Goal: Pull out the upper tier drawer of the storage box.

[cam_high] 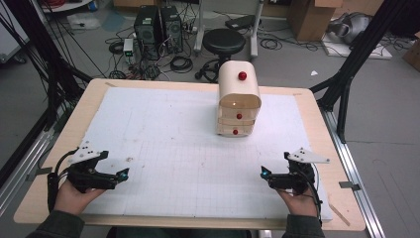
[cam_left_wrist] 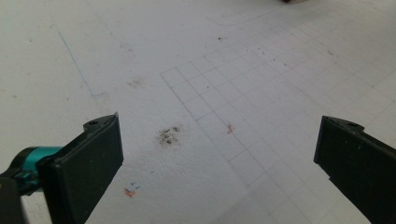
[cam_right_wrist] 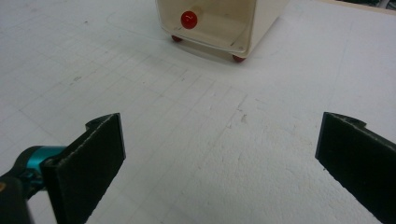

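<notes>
I see a small drawer cabinet (cam_high: 239, 99) standing on the white foam sheet (cam_high: 173, 148) that covers the counter (cam_high: 64, 144), toward the far edge and right of centre. Its shell is smooth cream plastic with a rounded top; its drawer fronts each carry a round red knob (cam_high: 239, 116), with one more on the top. In the right gripper view the lowest drawer (cam_right_wrist: 210, 23) looks translucent, and the cabinet rests on small red feet (cam_right_wrist: 238, 58).

The foam is matte and grainy, ruled with a faint pencil grid and marked by a dark smudge (cam_left_wrist: 168, 136).

My left gripper (cam_high: 123, 173) lies near the near-left corner, my right gripper (cam_high: 265, 172) near the near-right corner — both well apart from the cabinet. Each hand grips from behind, low over the sheet, tips pointing inward toward the centre. Both sets of flat black jaws are released, standing wide with nothing but bare foam between them.
</notes>
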Demonstrator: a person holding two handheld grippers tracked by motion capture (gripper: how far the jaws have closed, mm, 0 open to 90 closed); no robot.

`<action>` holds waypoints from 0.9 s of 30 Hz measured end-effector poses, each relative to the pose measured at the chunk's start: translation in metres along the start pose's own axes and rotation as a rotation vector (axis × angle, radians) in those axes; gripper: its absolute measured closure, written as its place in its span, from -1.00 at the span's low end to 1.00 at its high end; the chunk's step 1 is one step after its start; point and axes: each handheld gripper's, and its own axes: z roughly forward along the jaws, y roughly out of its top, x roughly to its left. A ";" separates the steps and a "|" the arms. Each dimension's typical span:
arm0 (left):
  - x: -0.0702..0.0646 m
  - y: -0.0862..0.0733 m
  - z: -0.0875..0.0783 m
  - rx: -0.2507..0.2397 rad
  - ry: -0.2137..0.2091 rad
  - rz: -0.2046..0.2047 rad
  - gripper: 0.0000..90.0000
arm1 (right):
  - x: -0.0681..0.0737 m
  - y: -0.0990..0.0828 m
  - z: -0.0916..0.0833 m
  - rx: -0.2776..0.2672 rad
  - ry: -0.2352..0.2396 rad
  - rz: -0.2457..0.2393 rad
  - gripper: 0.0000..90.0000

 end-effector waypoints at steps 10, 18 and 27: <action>0.002 0.000 0.001 0.003 0.002 -0.001 -0.96 | 0.000 0.000 0.004 0.005 0.013 -0.006 -0.99; 0.001 0.000 0.000 -0.002 -0.001 -0.003 -0.96 | 0.002 0.001 0.004 0.005 0.011 -0.010 -0.99; 0.000 0.000 0.001 0.000 -0.006 -0.001 -0.96 | 0.003 0.002 0.004 0.002 0.012 -0.019 -0.99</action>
